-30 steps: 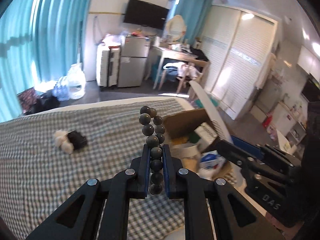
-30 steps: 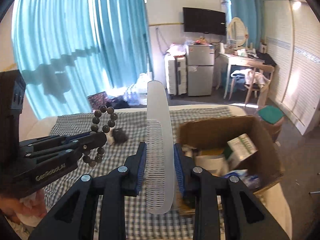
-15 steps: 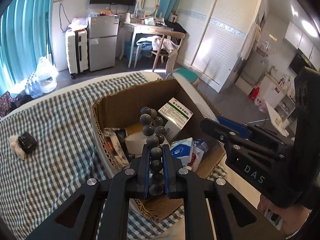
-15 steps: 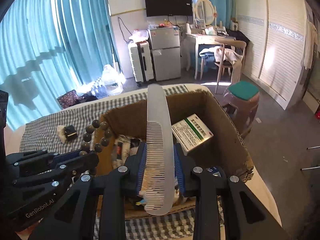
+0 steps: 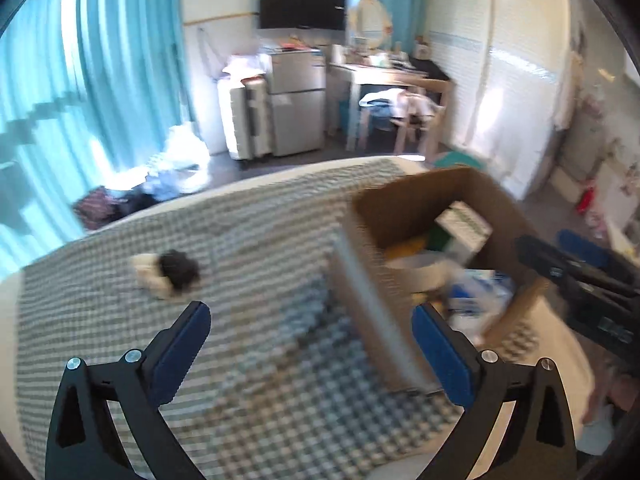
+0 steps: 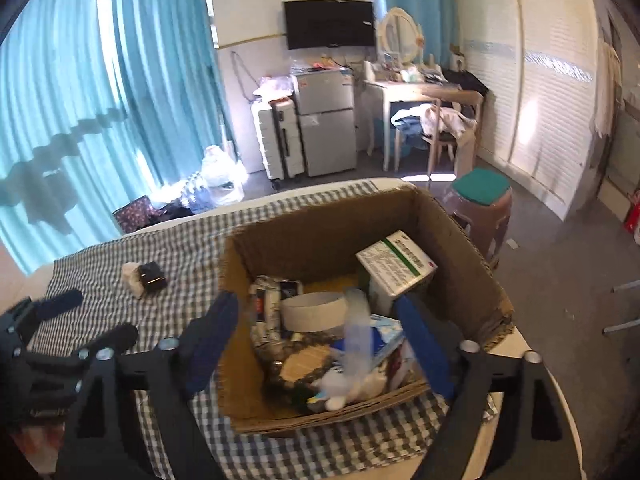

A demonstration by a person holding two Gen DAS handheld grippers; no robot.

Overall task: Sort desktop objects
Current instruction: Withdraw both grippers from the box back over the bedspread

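Note:
A cardboard box (image 6: 476, 272) stands on the checked tablecloth (image 6: 180, 248) and holds several items. The translucent comb (image 6: 356, 336) lies blurred inside it, between my right gripper's fingers. The dark bead bracelet (image 6: 304, 380) lies on the box floor. My right gripper (image 6: 320, 344) is open above the box's near side. My left gripper (image 5: 312, 348) is open and empty over the cloth, left of the box (image 5: 496, 208); it also shows in the right wrist view (image 6: 92, 316). A small black object on a white wad (image 5: 168, 274) lies on the cloth to the left (image 6: 146, 278).
The box holds a green-and-white carton (image 6: 396, 260), a white round tub (image 6: 314, 312) and blue-white packets (image 6: 384, 332). A stool with a teal seat (image 6: 482, 200) stands beyond the table's far right edge.
Both grippers have opened. The bracelet has left my left gripper and the comb has left my right gripper; both are now in the box. My left gripper has swung left.

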